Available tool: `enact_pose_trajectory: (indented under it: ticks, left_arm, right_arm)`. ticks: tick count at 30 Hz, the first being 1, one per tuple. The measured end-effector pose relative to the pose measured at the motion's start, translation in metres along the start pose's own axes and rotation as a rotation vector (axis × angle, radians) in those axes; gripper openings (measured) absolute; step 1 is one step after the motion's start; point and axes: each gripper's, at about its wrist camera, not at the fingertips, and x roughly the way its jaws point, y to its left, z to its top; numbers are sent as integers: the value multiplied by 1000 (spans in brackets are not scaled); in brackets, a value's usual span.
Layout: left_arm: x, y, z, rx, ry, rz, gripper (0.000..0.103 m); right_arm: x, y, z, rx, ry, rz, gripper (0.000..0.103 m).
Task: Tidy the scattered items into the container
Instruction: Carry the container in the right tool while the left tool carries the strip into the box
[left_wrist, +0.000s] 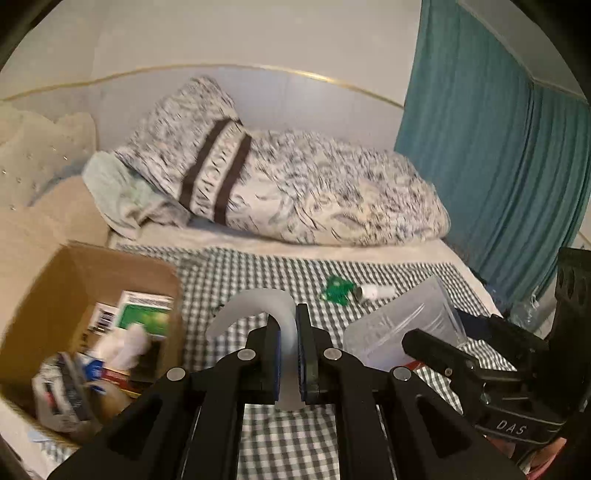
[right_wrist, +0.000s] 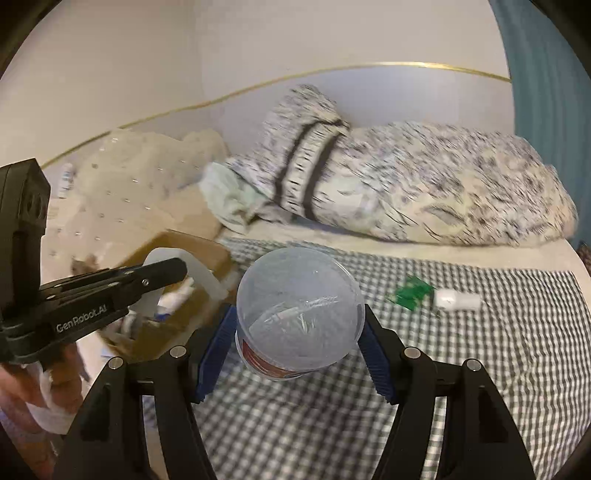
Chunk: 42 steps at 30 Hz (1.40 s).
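Left gripper (left_wrist: 297, 354) clenches a white hook (left_wrist: 255, 306), right gripper (right_wrist: 297, 339) grasps a clear tub (right_wrist: 299, 314); cardboard box (left_wrist: 74, 273) part-filled; beyond the jaws, green packet (right_wrist: 412, 293) and small bottle (right_wrist: 458, 300) remain.

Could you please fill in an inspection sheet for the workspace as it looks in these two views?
Surface: checked cloth spread over a bed.
Job's things: cardboard box holding packets; green item and small white bottle lying on the cloth.
Clutter: patterned pillow, pale green cloth.
Grippers: left gripper shut on a white curved piece; right gripper shut on a clear plastic tub.
Cables: nothing seen.
Surroundings: teal curtain, pale wall.
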Motion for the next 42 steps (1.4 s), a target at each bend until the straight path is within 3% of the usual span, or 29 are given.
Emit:
enact_pose_trajectory:
  ticks: [7, 14, 20, 25, 27, 31, 32, 42]
  left_arm:
    - [-53, 51, 14, -34, -55, 114, 6]
    - [-48, 122, 8, -86, 8, 216, 6]
    - [-20, 173, -5, -124, 73, 236, 7]
    - [6, 192, -21, -154, 133, 237, 14]
    - [15, 195, -26, -143, 158, 275, 23]
    - [18, 197, -32, -157, 154, 311, 82]
    - [15, 196, -32, -161, 137, 320, 91]
    - [10, 172, -32, -122, 125, 329, 95]
  right_arm:
    - [14, 63, 21, -15, 11, 184, 66]
    - [63, 132, 39, -73, 51, 279, 66]
    - [120, 157, 40, -91, 128, 283, 66]
    - [157, 163, 37, -73, 191, 251, 67]
    - [161, 164, 40, -91, 169, 234, 69]
    - [162, 168, 50, -104, 124, 203, 75]
    - [160, 167, 53, -97, 113, 204, 76]
    - [142, 141, 46, -36, 104, 168, 77]
